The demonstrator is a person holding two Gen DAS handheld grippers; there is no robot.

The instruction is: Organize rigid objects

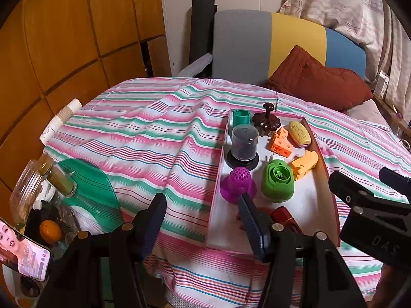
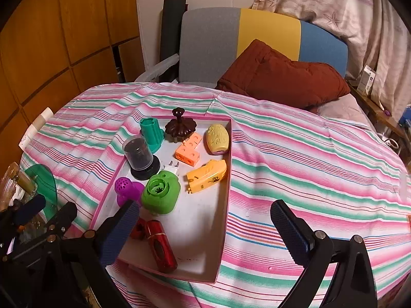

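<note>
Both grippers hung spread wide, gripping nothing. The left gripper (image 1: 203, 220) hovered at the near-left edge of the pink tray (image 2: 227, 192) holding the small objects; the right gripper (image 2: 205, 228) straddled its near-right wall, above the red case (image 2: 161, 246).

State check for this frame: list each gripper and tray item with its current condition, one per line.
left gripper: open, empty
right gripper: open, empty
tray: on the striped cloth, holding all items
red tube: lying flat
clear-domed container: upright
green plug-in device: lying in tray, opening up
</note>
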